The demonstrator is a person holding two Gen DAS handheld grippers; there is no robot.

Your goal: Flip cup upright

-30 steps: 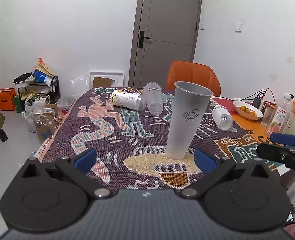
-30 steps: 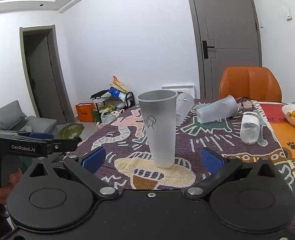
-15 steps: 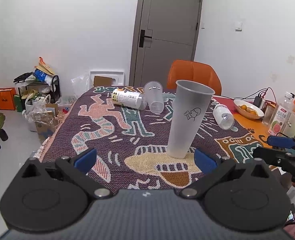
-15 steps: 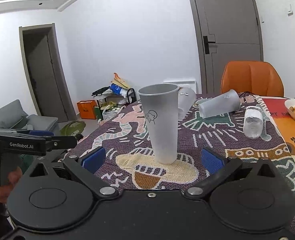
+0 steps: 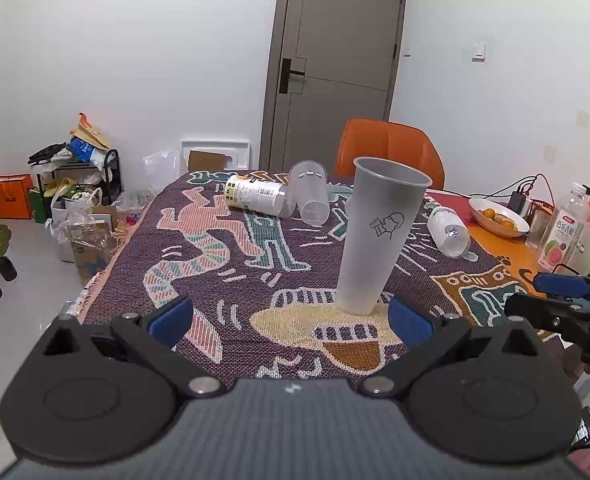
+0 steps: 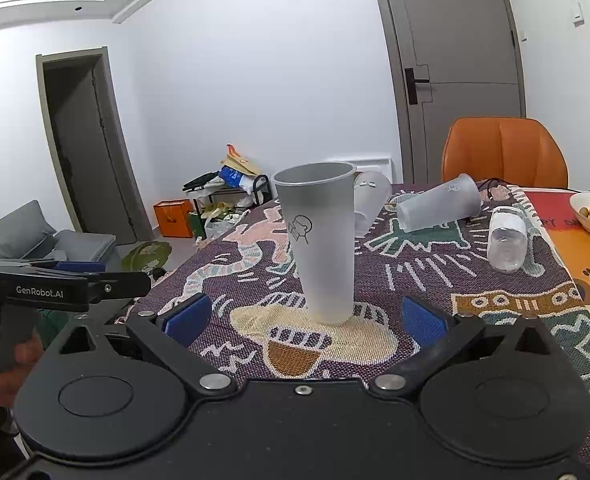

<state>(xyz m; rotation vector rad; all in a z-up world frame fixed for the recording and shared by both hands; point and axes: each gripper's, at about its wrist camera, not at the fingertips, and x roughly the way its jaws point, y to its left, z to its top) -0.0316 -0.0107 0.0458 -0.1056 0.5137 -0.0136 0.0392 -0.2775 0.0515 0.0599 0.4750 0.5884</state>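
A tall frosted grey cup [image 5: 379,236] with a small line drawing stands upright on the patterned cloth, mouth up; it also shows in the right wrist view [image 6: 323,240]. My left gripper [image 5: 291,316] is open and empty, its blue pads just short of the cup's base. My right gripper [image 6: 305,316] is open and empty, also just short of the cup. Each gripper shows at the edge of the other's view.
Behind the cup lie two clear cups [image 5: 311,196] [image 6: 439,208], a labelled bottle [image 5: 255,194] and a clear jar [image 5: 449,230] on their sides. A fruit bowl [image 5: 499,216], a drink bottle [image 5: 563,232] and an orange chair [image 5: 391,152] are at the far right.
Both grippers have drawn back slightly from the upright cup and stay open. The cup has not moved.
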